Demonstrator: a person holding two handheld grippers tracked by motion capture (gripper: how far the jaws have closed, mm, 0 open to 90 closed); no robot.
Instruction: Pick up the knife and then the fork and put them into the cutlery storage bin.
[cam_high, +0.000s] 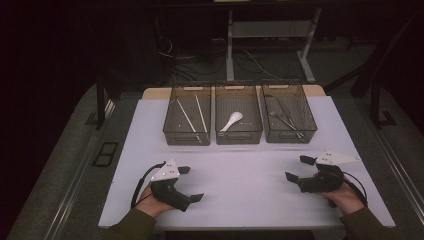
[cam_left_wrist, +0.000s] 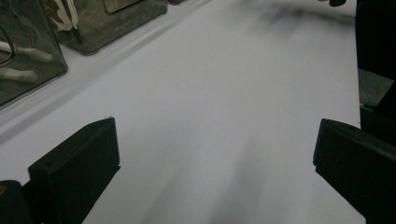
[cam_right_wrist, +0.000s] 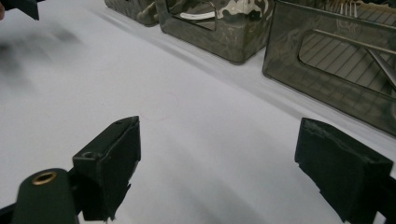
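Dark floor and cables lie beyond the white table (cam_high: 240, 190), and three smoked bins stand in a row at its far side: the left bin (cam_high: 187, 115) with chopsticks (cam_high: 189, 117), the middle bin (cam_high: 238, 114) with a white spoon (cam_high: 231, 121), the right bin (cam_high: 289, 112) with forks (cam_high: 285, 119). I hold my left gripper (cam_high: 191, 184) near the front left of the table and my right gripper (cam_high: 296, 168) near the front right, both low over bare surface, well apart from the bins and from each other. Both have their jaws spread wide with nothing between them; in the left gripper view and the right gripper view I see only white tabletop in the gap. I judge that I am at the start, about to reach for cutlery in a bin. To do that well I should pick one piece, probably the spoon as the easiest to see, come down over the bin from above so the walls do not catch a jaw, line the jaws across the handle, and close only once both pads straddle it.
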